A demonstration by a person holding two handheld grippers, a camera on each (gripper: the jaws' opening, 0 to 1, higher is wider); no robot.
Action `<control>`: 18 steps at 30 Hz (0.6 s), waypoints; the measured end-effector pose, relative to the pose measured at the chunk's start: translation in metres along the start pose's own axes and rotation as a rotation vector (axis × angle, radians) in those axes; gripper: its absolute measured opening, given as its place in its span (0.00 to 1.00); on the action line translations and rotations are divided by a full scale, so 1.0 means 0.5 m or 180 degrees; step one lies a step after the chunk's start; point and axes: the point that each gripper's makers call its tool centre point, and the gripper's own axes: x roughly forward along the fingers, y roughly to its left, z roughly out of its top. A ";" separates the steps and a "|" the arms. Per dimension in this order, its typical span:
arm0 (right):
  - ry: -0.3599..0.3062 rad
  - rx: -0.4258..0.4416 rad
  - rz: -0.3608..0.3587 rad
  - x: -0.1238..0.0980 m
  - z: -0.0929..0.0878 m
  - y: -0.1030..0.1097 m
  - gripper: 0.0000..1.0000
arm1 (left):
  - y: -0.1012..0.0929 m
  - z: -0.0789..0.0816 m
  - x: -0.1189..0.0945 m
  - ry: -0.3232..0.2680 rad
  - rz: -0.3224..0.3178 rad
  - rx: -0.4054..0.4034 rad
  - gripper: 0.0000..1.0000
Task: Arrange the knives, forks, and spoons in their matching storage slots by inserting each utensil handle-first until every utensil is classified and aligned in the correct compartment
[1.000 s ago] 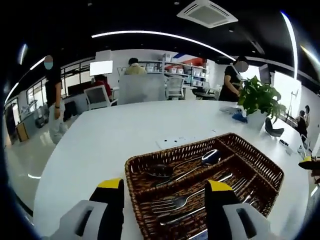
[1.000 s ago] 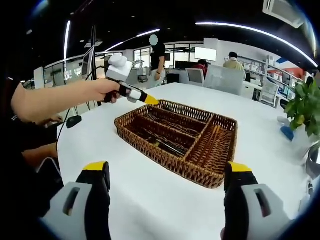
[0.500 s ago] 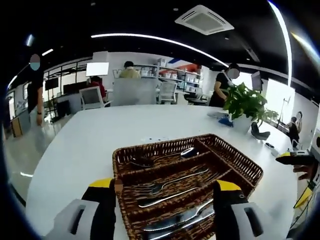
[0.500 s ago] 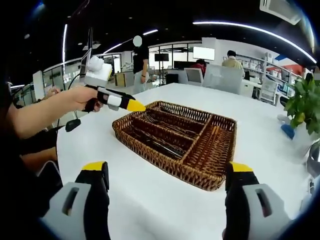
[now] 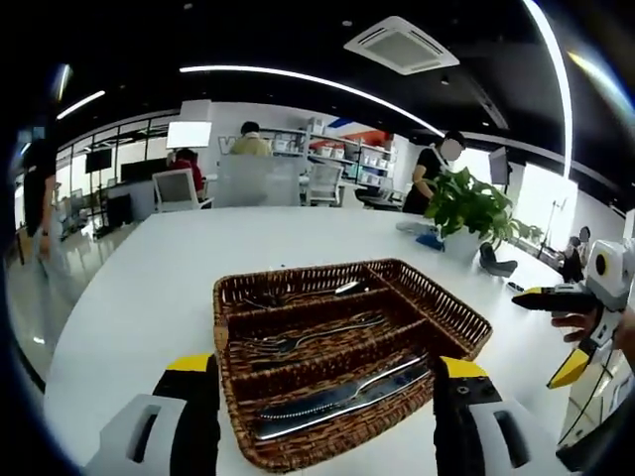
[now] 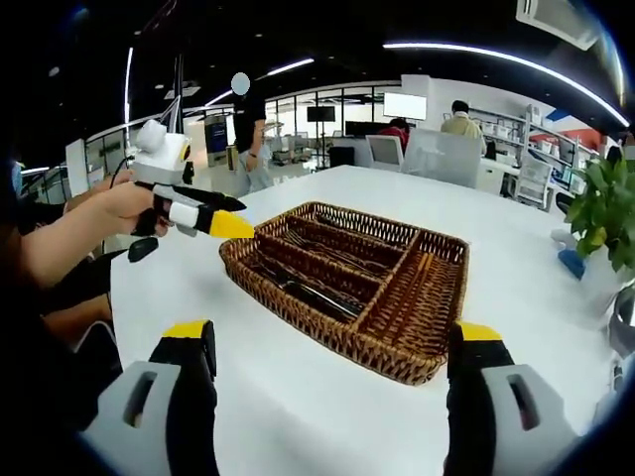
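Note:
A brown wicker basket point(image 5: 298, 452) with compartments lies on the white table point(image 5: 129, 317). Knives point(image 5: 337, 395) fill its nearest slot, forks point(image 5: 303, 338) the middle one and spoons point(image 5: 342, 289) the far one. My left gripper point(image 5: 327, 397) is open in front of the basket's near rim, holding nothing. In the right gripper view the same basket point(image 6: 327, 335) sits at centre, and the left gripper point(image 6: 238, 214), held by a hand, hovers off its left corner. My right gripper point(image 6: 332, 367) is open and empty, short of the basket. It also enters the left gripper view as the right gripper point(image 5: 546, 332), jaws apart.
A potted plant point(image 5: 466, 203) stands at the table's far right, seen again as the plant point(image 6: 600, 218), with a small blue item point(image 6: 568, 262) beside it. The basket's side compartment point(image 6: 422, 288) holds nothing. Chairs, desks and people fill the background.
My left gripper has drawn back and to the left, off the basket's corner, so the whole basket now shows ahead of it. The right gripper has barely moved.

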 end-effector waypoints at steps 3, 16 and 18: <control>0.0009 -0.0013 0.0010 0.002 0.002 0.001 1.00 | -0.007 -0.009 -0.012 0.0013 -0.0001 0.0003 0.96; 0.0027 -0.0010 -0.0007 -0.005 -0.002 -0.006 1.00 | -0.057 -0.023 -0.064 -0.0047 -0.0220 0.0110 1.00; 0.0005 -0.0002 0.0002 -0.007 -0.001 -0.008 1.00 | -0.065 -0.023 -0.071 -0.0057 -0.0279 0.0109 1.00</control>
